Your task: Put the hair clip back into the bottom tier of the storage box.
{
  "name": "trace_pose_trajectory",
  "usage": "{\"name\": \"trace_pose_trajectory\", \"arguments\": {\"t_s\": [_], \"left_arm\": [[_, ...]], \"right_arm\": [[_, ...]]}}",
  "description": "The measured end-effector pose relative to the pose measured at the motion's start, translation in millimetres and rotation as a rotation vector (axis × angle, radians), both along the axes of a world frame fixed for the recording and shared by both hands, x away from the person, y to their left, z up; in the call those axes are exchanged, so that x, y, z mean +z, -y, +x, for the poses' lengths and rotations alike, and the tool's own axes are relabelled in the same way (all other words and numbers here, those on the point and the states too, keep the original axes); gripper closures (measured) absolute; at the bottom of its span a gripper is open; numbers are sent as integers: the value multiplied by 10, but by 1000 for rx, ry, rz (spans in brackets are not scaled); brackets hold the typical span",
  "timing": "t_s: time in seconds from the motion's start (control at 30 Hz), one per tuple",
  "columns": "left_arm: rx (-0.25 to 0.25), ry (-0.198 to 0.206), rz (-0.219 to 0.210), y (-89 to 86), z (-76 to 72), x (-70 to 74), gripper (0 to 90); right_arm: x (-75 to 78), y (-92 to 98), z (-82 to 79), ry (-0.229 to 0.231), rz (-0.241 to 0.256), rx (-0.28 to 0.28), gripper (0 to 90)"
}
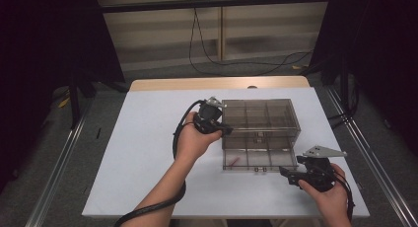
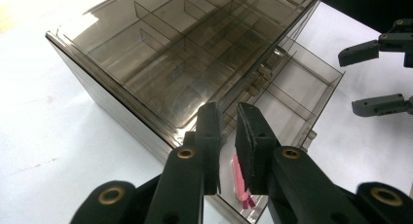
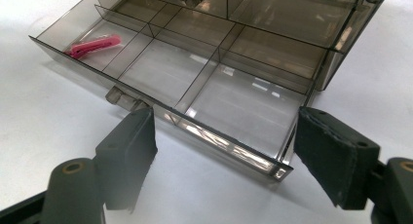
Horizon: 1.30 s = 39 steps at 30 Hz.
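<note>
No legible text or labels.

1. A lab or recording studio: black curtains (image 1: 44,49) hang on both sides.
2. Metal rails (image 1: 54,172) flank a white surface (image 1: 148,158).
3. Loose cables (image 1: 207,54) trail across the grey floor (image 1: 162,74).

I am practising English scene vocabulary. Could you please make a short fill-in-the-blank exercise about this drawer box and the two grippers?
1. The bottom drawer of the smoky clear box is pulled ____.
2. The small thing lying in the drawer is ____ in colour.
3. The right gripper has its jaws wide ____.

Missing words: out; pink; open
</note>
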<state>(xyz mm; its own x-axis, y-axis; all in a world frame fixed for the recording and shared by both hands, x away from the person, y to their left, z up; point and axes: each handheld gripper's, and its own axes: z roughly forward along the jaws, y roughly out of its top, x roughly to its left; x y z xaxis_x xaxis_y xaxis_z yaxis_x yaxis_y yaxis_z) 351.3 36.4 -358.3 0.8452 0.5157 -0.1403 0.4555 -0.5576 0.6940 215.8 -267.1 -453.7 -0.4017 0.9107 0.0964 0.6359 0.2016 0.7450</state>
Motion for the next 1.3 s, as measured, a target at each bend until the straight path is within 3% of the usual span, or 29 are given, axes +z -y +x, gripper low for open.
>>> {"name": "trace_pose_trajectory", "arguments": {"t_s": [0.5, 1.3], "left_arm": [[20, 19, 6, 53, 109, 117, 822], [42, 21, 24, 115, 205, -86, 877]], "right_arm": [[-2, -3, 1, -2, 0, 0, 234], [-25, -42, 10, -8, 2, 15, 233]]}}
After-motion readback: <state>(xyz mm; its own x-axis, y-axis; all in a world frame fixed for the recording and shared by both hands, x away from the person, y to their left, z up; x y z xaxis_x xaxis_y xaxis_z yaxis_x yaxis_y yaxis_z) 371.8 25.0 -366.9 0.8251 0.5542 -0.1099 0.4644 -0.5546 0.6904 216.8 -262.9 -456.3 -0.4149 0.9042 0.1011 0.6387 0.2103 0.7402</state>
